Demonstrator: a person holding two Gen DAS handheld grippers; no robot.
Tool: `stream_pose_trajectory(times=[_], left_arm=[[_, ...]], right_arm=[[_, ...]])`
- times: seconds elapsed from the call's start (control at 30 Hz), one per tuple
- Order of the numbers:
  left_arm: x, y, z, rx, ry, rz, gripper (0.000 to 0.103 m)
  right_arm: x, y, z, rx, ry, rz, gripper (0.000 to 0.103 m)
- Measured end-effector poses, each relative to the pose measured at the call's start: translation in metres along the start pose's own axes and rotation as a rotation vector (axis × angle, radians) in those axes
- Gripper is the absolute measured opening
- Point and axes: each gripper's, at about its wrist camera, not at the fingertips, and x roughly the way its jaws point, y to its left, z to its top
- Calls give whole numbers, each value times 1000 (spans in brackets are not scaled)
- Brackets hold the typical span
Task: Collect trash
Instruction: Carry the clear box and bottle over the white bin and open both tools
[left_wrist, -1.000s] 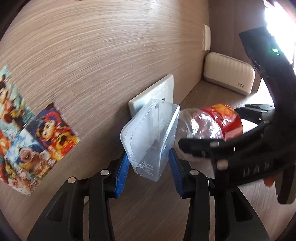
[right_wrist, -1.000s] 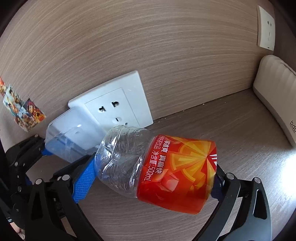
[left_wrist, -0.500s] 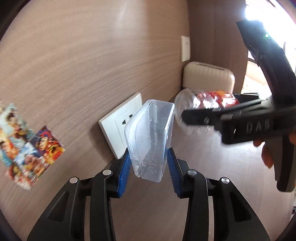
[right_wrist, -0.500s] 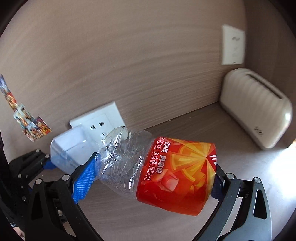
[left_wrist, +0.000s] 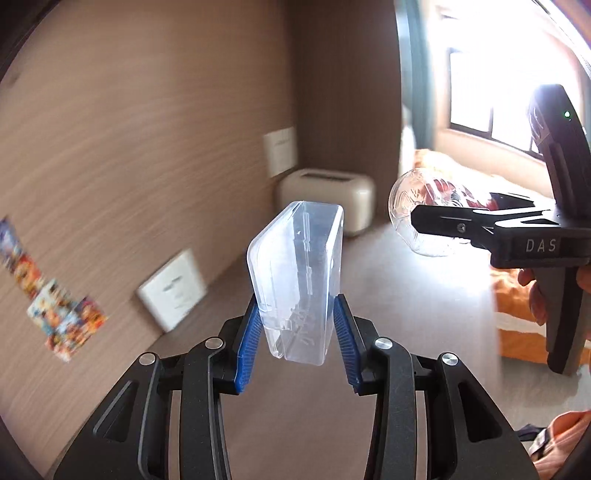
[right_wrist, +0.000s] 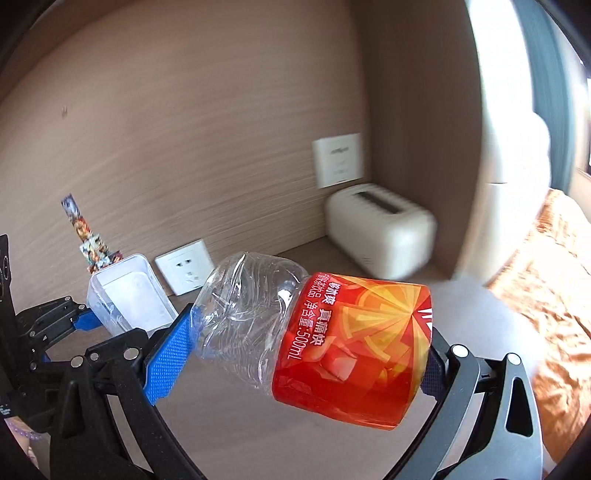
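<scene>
A clear plastic box (left_wrist: 295, 266) stands upright between the blue pads of my left gripper (left_wrist: 295, 317), which is shut on its lower part. The box (right_wrist: 129, 291) and that gripper also appear at the left of the right wrist view. My right gripper (right_wrist: 306, 347) is shut across a crushed clear bottle with a red and orange label (right_wrist: 314, 339), held lying sideways. In the left wrist view the bottle's clear bottom (left_wrist: 417, 218) pokes out past the right gripper's black finger at the right. Both items hang above the wooden shelf (left_wrist: 388, 280).
A wood-grain wall (right_wrist: 184, 129) stands behind, carrying a white socket (right_wrist: 184, 267), a second white plate (right_wrist: 338, 158) and colourful stickers (left_wrist: 55, 314). A cream ribbed device (right_wrist: 380, 230) sits in the shelf corner. Orange bedding (right_wrist: 554, 277) and a bright window (left_wrist: 480, 92) lie to the right.
Both grippers have risen and pulled back from the wall with the box and the bottle still held. The socket and the cream device look smaller, and the window and bedding have come into view.
</scene>
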Motion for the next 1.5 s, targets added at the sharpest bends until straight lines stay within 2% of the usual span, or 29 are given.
stream_pose_trajectory(times=[0.17,0.3,0.4,0.47,0.5,0.67,0.8,1.0,1.13,1.33,1.5], left_arm=[[-3,-73,19,80,-30,-129,34],[6,-135,23,150,-34,-230,33],[28,-173,17,158,9,-323,32],[41,-199,11,185,45,-356,32],[43,-210,9,199,50,-368,29],[43,-280,-3,262,72,-469,29],[46,-338,-25,324,118,-543,29],[78,-403,-78,409,231,-626,29],[118,-425,-121,429,328,-649,29],[192,-451,-192,415,463,-655,29],[254,-467,-244,374,543,-624,29]], right_arm=[[-58,-52,-18,64,-38,-118,99],[-101,-95,-46,135,-39,-198,99],[-127,-125,-69,191,-13,-245,99],[-145,-138,-83,204,-7,-284,99],[-155,-145,-91,209,-4,-317,99],[-187,-182,-135,280,33,-400,99],[-201,-211,-174,347,79,-453,99],[-193,-251,-236,447,175,-487,99],[-171,-277,-280,516,236,-481,99],[-115,-316,-349,627,328,-448,99],[-62,-344,-416,743,397,-420,99]])
